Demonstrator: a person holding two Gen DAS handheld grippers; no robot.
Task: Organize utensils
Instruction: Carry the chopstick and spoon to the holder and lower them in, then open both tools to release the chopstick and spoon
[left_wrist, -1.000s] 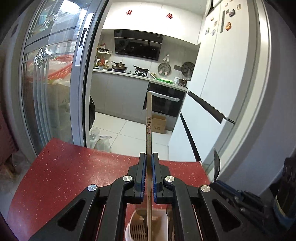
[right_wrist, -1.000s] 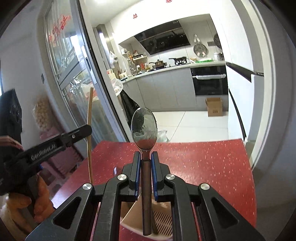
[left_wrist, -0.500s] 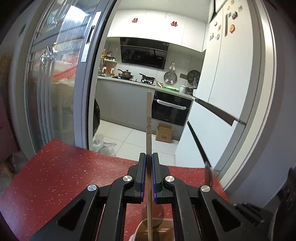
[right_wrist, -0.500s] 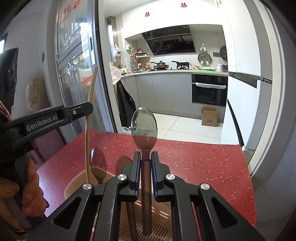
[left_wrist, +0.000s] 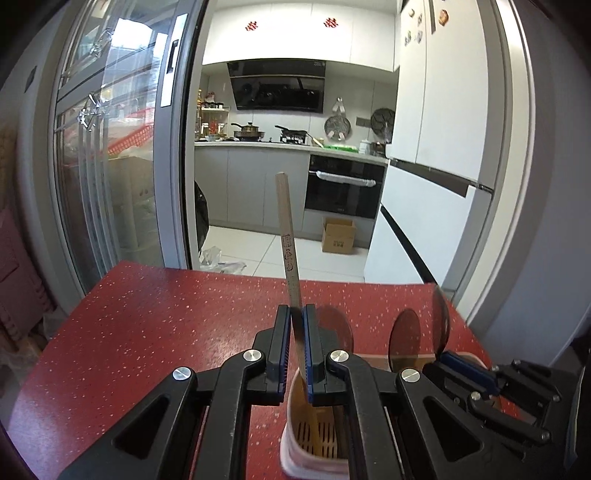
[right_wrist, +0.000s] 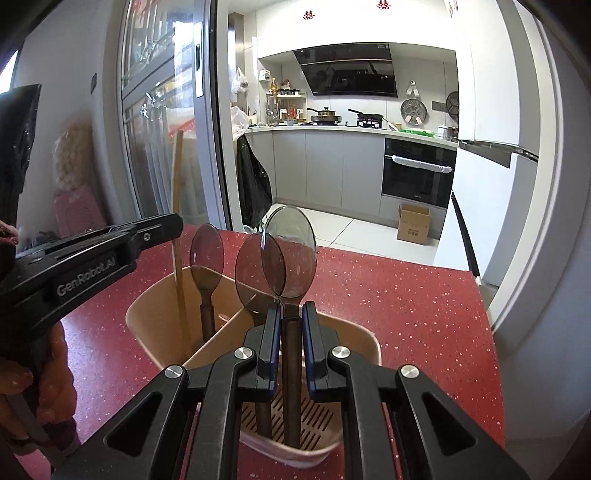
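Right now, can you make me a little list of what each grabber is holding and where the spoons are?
left gripper: shut on wooden chopstick, tilted, lower end in holder
right gripper: shut on spoon, bowl up
utensil holder: beige, slotted floor, on red table
other spoons: two standing in holder, bowls up

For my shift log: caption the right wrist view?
Right gripper lowers a spoon into the beige holder beside two others.
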